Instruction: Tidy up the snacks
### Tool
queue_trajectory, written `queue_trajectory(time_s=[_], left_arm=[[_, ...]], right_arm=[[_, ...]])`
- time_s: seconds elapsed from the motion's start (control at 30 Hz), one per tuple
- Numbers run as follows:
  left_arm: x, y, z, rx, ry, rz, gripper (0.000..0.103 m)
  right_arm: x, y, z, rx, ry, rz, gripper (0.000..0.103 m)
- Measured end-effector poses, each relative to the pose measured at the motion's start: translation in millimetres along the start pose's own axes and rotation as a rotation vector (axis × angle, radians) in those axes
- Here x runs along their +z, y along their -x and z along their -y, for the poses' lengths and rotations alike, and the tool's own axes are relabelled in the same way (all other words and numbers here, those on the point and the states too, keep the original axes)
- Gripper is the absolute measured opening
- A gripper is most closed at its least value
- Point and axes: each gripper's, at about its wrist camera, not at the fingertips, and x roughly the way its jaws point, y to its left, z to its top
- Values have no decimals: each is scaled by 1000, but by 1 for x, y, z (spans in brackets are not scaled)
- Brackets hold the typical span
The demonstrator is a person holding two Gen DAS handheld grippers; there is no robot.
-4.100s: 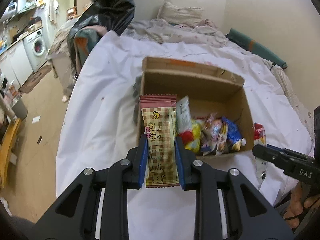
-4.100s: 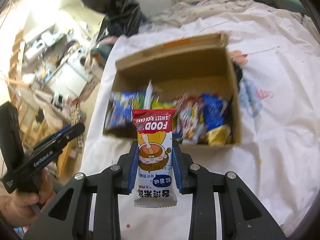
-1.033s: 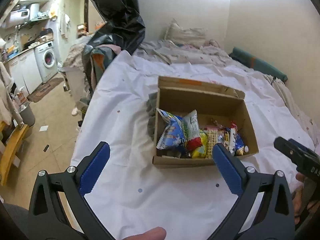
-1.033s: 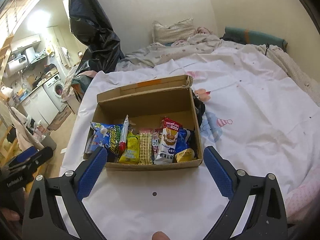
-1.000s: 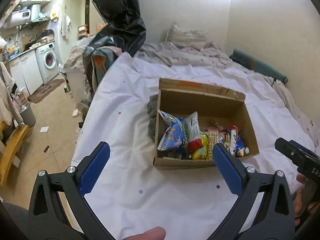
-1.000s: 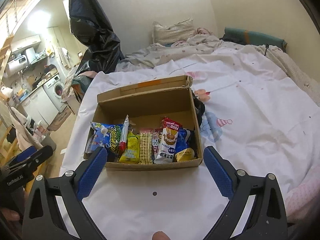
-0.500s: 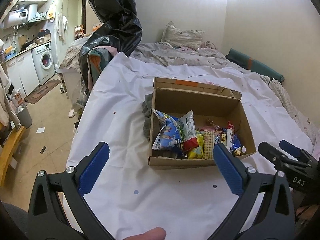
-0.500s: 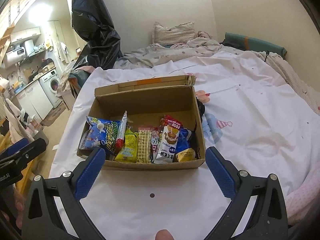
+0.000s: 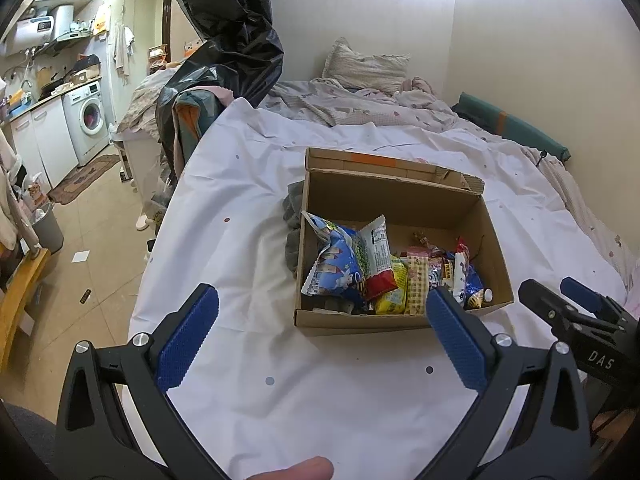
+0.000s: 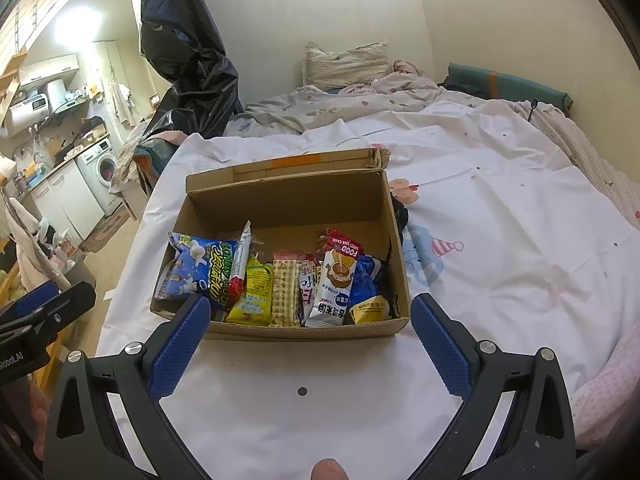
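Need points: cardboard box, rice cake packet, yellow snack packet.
cardboard box (image 10: 288, 204), right wrist view, inner back wall.
rice cake packet (image 10: 336, 280), right wrist view, front face, middle.
yellow snack packet (image 10: 252, 294), right wrist view, front face, middle.

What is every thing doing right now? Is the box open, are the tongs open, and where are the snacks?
cardboard box: open, flaps up, resting on the white sheet.
snack packets: standing in a row inside the box, along its near wall.
left tongs: open wide, holding nothing.
right tongs: open wide, holding nothing.
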Motion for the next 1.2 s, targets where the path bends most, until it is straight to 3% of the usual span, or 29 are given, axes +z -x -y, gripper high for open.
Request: queue_trajectory(time_s=[1.2], left_arm=[[-4, -1, 0, 8, 19, -19, 102]], right_arm=[[-2, 4, -1, 2, 14, 8, 103]])
